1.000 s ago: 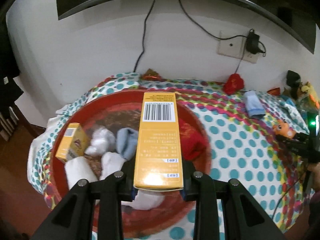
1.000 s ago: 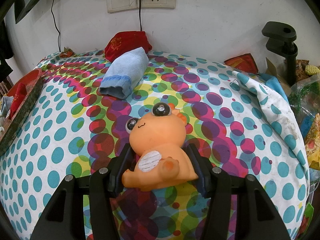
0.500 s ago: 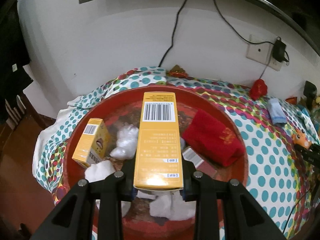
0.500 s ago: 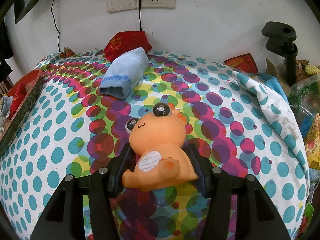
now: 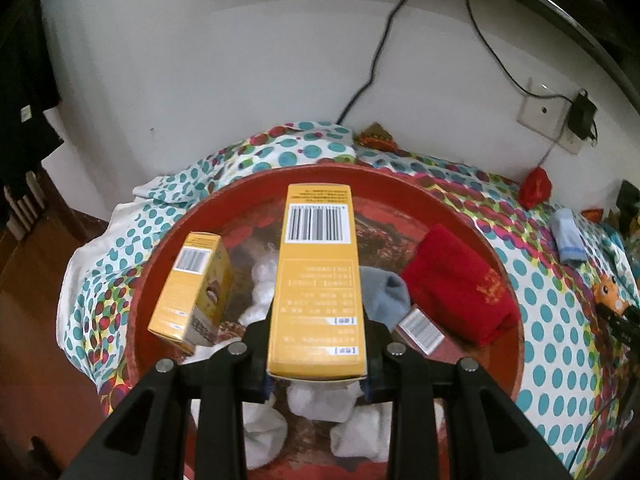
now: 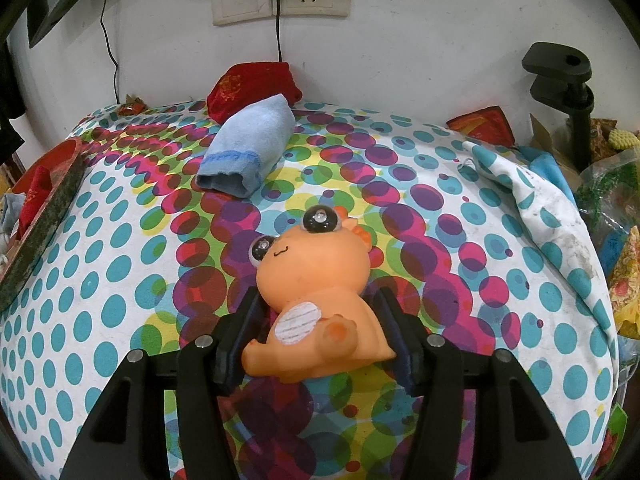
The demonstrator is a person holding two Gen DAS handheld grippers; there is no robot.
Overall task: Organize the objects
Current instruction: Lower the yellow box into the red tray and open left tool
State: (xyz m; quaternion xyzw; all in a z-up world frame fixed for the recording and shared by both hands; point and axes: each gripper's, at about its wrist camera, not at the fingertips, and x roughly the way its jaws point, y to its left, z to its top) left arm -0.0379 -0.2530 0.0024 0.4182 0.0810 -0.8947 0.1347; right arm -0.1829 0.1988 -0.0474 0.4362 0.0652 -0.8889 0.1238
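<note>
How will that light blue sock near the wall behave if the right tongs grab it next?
The light blue sock looks like soft knit lying slumped, so it will probably flop and drape. It likely weighs little. On the dotted cloth it may drag and bunch rather than slide, so pinch the thick folded middle.

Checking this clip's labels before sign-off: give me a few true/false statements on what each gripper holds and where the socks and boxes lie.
1. The left gripper clamps a tall yellow box. True.
2. The right gripper is empty. False: it grips an orange toy.
3. The light blue sock lies in the red tray. False: it lies on the dotted cloth.
4. A smaller yellow box sits in the tray. True.
</note>
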